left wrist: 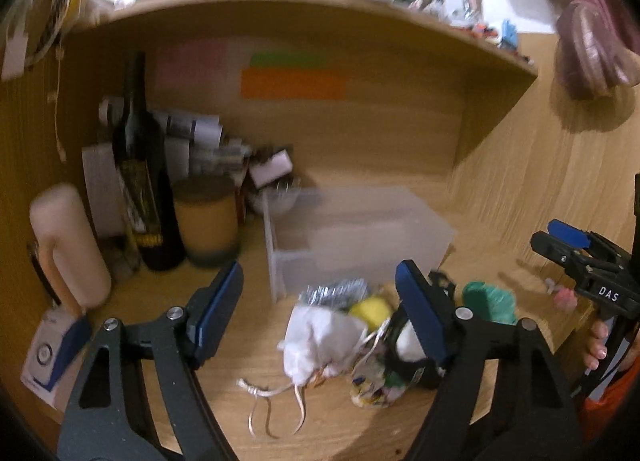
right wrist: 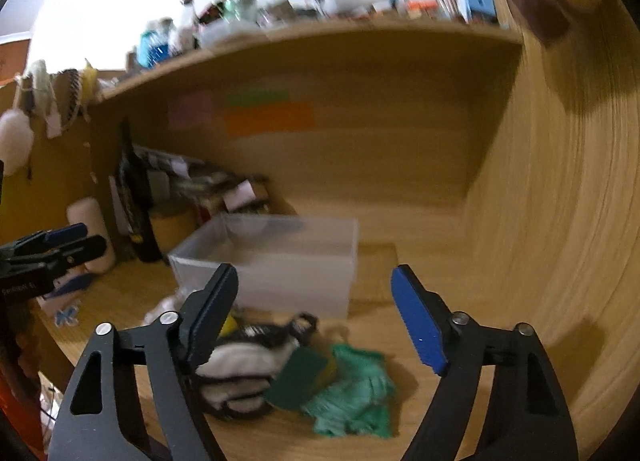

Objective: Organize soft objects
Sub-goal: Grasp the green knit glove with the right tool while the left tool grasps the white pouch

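Observation:
A heap of soft things lies on the wooden desk in front of a clear plastic bin (left wrist: 360,233) (right wrist: 272,257). In the left wrist view I see a white drawstring pouch (left wrist: 320,337), a yellow sponge (left wrist: 370,311), a black and white item (left wrist: 408,345) and a green cloth (left wrist: 490,301). In the right wrist view the green cloth (right wrist: 352,397), a dark green pad (right wrist: 296,377) and the black and white item (right wrist: 244,365) lie between my fingers. My left gripper (left wrist: 320,289) is open above the pouch. My right gripper (right wrist: 314,301) is open above the heap; it also shows at the right of the left wrist view (left wrist: 576,249).
A dark wine bottle (left wrist: 140,181), a tan jar (left wrist: 208,221), a white bottle (left wrist: 68,249) and papers stand at the back left. A shelf (left wrist: 304,5) full of small items runs overhead. A wooden side wall (right wrist: 560,201) closes the right.

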Demonstrator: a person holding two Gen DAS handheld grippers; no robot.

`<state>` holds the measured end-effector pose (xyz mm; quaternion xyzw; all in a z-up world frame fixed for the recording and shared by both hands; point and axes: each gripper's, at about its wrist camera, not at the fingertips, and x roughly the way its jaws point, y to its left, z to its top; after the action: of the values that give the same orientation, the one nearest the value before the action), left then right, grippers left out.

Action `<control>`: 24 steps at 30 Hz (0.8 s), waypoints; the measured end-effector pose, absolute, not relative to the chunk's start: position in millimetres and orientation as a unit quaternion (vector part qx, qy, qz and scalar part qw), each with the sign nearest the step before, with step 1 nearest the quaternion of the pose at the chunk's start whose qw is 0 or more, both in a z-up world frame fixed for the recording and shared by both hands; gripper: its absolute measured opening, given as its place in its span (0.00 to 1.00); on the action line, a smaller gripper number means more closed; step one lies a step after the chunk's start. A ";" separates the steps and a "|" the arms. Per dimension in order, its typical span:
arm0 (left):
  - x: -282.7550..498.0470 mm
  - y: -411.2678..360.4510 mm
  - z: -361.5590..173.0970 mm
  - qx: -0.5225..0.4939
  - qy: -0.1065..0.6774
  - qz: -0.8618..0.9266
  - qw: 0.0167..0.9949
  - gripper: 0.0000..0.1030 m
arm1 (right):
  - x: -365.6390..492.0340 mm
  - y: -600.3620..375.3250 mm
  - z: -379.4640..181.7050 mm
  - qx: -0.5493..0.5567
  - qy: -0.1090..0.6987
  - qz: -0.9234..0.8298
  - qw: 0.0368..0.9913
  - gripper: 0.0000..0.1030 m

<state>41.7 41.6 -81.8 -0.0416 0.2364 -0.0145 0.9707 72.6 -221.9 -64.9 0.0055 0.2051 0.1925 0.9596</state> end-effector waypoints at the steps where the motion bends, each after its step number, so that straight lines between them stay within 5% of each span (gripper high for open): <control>1: 42.7 42.8 -85.9 -0.043 0.243 -0.014 0.969 0.76 | 75.1 -224.3 -70.6 0.005 0.217 0.189 0.958 0.69; 19: 99.6 45.6 -164.6 -0.085 0.380 -0.033 0.921 0.71 | 107.3 -246.3 -150.5 0.015 0.371 0.156 0.915 0.64; 24: 103.9 40.8 -168.9 -0.090 0.390 -0.044 0.916 0.56 | 115.7 -247.0 -162.0 0.021 0.392 0.162 0.905 0.45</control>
<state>103.9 40.8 -168.9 -0.0896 0.3897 -0.0437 0.9155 115.7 -247.0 -162.0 0.0210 0.3918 0.1621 0.9054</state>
